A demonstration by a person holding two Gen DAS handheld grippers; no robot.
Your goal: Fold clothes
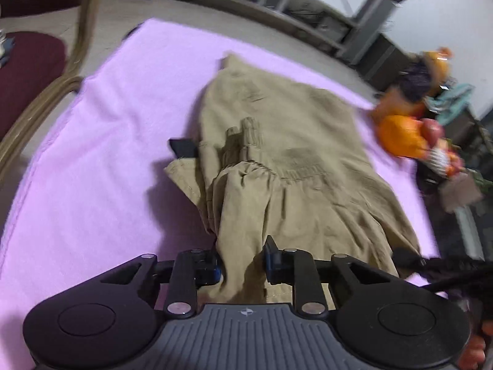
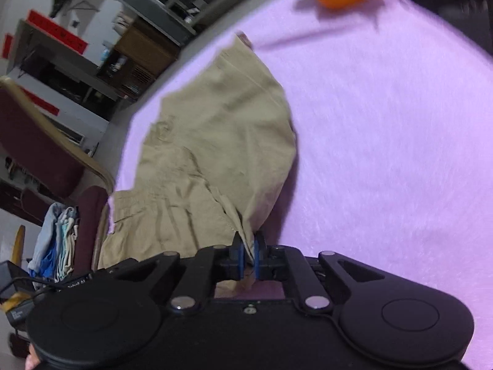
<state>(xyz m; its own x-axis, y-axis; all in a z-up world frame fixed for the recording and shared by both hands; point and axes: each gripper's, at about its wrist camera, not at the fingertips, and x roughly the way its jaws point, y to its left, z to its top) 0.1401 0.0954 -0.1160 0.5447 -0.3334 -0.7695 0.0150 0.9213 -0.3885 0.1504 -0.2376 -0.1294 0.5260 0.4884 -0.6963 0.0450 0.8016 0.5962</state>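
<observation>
One khaki garment (image 1: 277, 141), seemingly pinched by two hand-held grippers.

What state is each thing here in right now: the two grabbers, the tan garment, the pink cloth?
Left gripper: shut on a bunched part of the garment.
Right gripper: shut on a thin edge of it.
Garment: partly lifted at the near end, rumpled, the rest lying on the cloth.
Cloth: spread flat under the garment.
</observation>
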